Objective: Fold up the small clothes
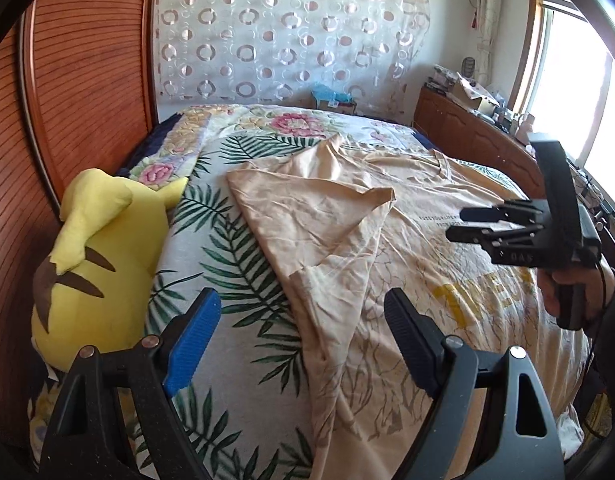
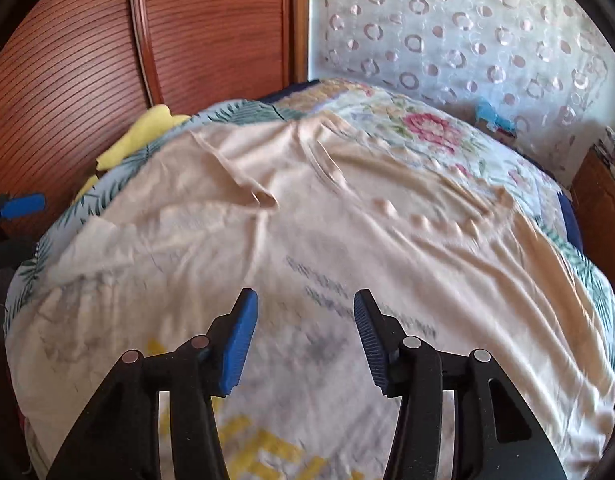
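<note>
A peach T-shirt (image 1: 347,220) with yellow letters and dark print lies spread on the bed, its left side folded over the middle. My left gripper (image 1: 301,304) stands open above the shirt's left folded edge, with nothing between its blue pads. A hand (image 1: 567,284) holds my right gripper (image 1: 463,224) above the shirt's right part, pointing left. In the right wrist view, the right gripper (image 2: 305,300) hovers open over the T-shirt (image 2: 307,220), above the small dark print, holding nothing. One blue pad of the left gripper (image 2: 21,206) shows at the left edge.
A yellow plush toy (image 1: 95,264) lies at the bed's left edge against a ribbed wooden wardrobe door (image 1: 87,80). The floral bedspread (image 1: 235,240) shows around the shirt. A cluttered wooden cabinet (image 1: 467,128) and a bright window (image 1: 579,80) are at right.
</note>
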A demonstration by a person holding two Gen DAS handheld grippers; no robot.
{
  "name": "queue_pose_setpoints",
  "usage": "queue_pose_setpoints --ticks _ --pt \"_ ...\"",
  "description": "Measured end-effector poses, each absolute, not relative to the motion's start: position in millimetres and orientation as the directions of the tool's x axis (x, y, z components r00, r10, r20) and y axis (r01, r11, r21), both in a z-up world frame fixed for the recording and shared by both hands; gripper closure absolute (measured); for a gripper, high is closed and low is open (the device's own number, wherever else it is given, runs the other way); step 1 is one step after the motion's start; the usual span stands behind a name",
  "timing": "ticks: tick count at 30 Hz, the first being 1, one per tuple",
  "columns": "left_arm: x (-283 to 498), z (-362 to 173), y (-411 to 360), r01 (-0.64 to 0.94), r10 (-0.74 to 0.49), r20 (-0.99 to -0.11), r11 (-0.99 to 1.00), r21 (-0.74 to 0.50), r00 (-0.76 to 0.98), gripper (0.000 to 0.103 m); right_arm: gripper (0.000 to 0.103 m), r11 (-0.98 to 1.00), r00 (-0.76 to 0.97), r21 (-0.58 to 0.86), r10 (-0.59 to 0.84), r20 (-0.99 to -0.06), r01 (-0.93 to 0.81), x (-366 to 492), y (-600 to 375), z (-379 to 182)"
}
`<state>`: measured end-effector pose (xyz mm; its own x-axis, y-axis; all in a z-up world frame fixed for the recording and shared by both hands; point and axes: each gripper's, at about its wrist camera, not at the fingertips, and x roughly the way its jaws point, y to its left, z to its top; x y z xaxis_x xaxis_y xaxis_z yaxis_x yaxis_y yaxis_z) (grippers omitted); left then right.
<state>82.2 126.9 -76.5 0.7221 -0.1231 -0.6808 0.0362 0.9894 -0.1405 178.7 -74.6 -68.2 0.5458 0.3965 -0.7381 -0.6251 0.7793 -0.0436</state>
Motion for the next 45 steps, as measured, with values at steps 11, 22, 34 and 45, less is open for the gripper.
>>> queue_pose_setpoints --ticks 11,22,34,45 --pt "111 -92 105 0.08 -0.148 -0.727 0.989 -0.128 0.67 0.068 0.051 0.807 0.558 -0.046 0.364 -0.746 -0.589 150 -116 -65" --pt "122 -99 101 0.041 -0.042 -0.767 0.999 -0.021 0.64 0.078 0.049 0.806 0.581 -0.053 0.377 -0.722 -0.589 144 -123 -70" --pt "113 -92 94 0.077 -0.035 -0.72 0.997 0.026 0.693 0.094 0.048 0.806 0.583 -0.06 0.372 -0.722 -0.589 143 -126 -67" --pt "99 -69 62 0.173 -0.104 -0.696 0.984 0.029 0.71 0.094 0.047 0.805 0.583 -0.061 0.373 -0.722 -0.59 143 -126 -66"
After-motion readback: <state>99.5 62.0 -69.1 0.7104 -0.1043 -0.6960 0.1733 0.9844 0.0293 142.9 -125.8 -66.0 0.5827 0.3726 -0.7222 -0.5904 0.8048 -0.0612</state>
